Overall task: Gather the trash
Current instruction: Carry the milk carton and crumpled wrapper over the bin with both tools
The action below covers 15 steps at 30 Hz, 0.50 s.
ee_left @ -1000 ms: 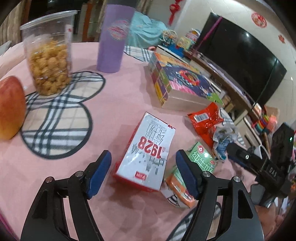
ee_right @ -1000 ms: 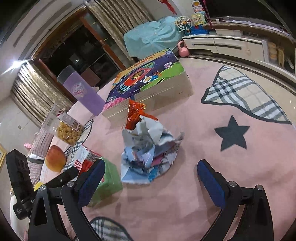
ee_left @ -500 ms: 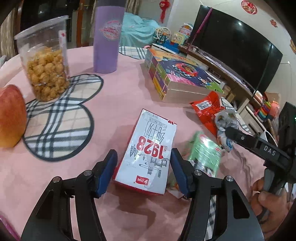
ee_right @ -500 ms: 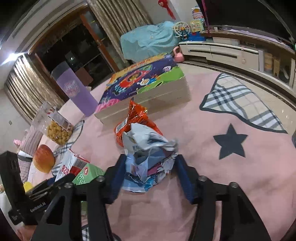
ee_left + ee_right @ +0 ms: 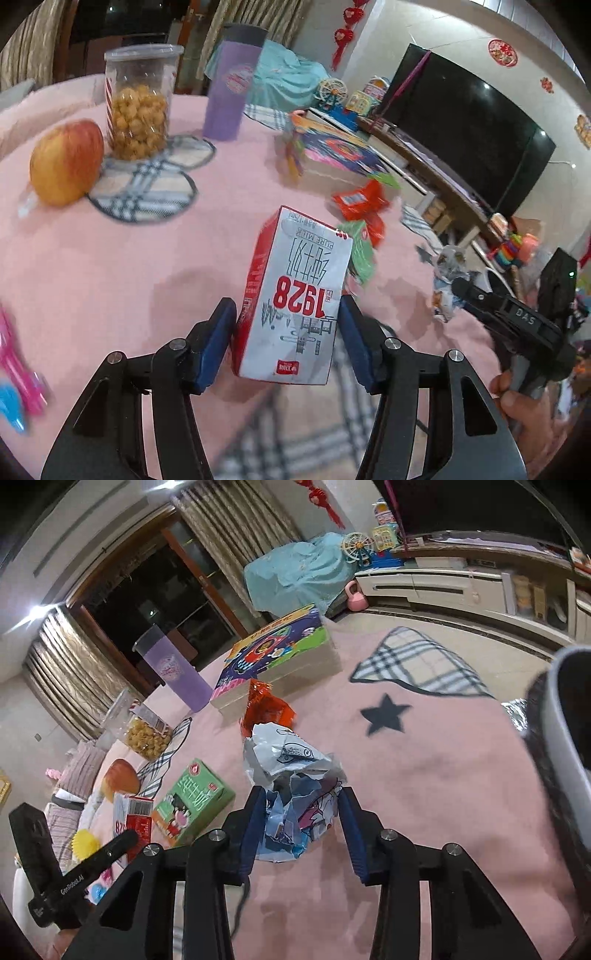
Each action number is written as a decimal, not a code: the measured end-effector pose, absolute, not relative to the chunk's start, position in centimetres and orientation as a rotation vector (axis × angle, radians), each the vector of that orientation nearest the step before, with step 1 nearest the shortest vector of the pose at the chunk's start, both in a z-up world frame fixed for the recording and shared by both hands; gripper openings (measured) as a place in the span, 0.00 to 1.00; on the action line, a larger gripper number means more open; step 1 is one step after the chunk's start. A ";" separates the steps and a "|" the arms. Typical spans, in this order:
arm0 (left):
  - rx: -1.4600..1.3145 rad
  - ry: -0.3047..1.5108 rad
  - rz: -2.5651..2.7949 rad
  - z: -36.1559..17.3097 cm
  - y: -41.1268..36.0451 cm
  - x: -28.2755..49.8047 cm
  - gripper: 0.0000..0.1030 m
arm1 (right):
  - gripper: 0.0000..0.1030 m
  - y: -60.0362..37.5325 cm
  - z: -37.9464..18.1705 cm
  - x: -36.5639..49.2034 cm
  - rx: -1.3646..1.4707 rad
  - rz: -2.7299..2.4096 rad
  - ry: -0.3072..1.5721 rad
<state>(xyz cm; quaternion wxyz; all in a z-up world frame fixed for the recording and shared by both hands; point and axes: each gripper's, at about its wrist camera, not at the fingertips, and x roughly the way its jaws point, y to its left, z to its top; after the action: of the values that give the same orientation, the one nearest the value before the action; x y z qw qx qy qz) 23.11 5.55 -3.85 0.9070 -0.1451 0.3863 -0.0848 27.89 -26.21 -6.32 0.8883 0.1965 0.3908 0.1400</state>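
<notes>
My left gripper point(image 5: 288, 339) is shut on a red-and-white "1928" milk carton point(image 5: 295, 295) and holds it lifted above the pink tablecloth point(image 5: 110, 266). My right gripper point(image 5: 301, 830) is shut on a crumpled blue-and-white wrapper point(image 5: 295, 775), also lifted; the wrapper shows in the left wrist view point(image 5: 448, 284) too. A green carton point(image 5: 192, 801) and a red snack bag point(image 5: 267, 709) lie on the table. The carton shows at lower left in the right wrist view point(image 5: 133, 821).
An apple point(image 5: 66, 162), a jar of snacks point(image 5: 140, 103), a purple tumbler point(image 5: 231, 88) and a colourful puzzle box point(image 5: 280, 657) stand on the table. A grey-rimmed container point(image 5: 565, 746) is at the right edge. Pink and blue items point(image 5: 18, 376) lie at the left.
Both grippers closed from open: the left onto the milk carton, the right onto the crumpled wrapper. Both have lifted their loads off the table.
</notes>
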 end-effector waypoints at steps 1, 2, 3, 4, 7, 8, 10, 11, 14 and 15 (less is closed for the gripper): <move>-0.301 0.800 -0.182 -4.0 4.9 22.5 0.54 | 0.40 -26.8 -6.4 27.1 0.422 0.288 0.813; -0.305 0.803 -0.189 -4.1 4.4 22.1 0.54 | 0.40 -27.2 -6.5 26.6 0.430 0.289 0.814; -0.312 0.810 -0.202 -4.2 3.7 21.7 0.54 | 0.40 -27.7 -6.5 26.0 0.436 0.288 0.815; -0.312 0.817 -0.212 -4.4 3.1 21.6 0.54 | 0.40 -28.2 -6.5 25.5 0.437 0.284 0.816; -0.290 0.830 -0.243 -4.5 0.8 20.9 0.54 | 0.40 -29.4 -6.4 24.1 0.454 0.277 0.812; -0.284 0.833 -0.257 -4.5 0.0 20.8 0.54 | 0.40 -30.0 -6.3 23.6 0.461 0.273 0.807; -0.272 0.835 -0.278 -4.3 -1.3 20.6 0.54 | 0.40 -30.7 -6.0 23.0 0.469 0.267 0.798; -0.260 0.835 -0.290 -4.1 -2.2 20.5 0.54 | 0.40 -31.3 -5.9 22.6 0.475 0.262 0.793; -0.236 0.835 -0.324 -3.9 -3.9 20.1 0.54 | 0.40 -32.6 -5.8 21.8 0.494 0.249 0.783; -0.225 0.833 -0.333 -3.8 -4.6 20.0 0.53 | 0.40 -33.0 -5.7 21.6 0.499 0.244 0.779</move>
<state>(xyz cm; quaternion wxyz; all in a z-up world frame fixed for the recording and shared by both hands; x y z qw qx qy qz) 20.03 -4.57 -3.76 0.8949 -0.1083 0.4019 -0.1606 21.58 -33.02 -5.73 0.8877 0.2401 0.3749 0.1175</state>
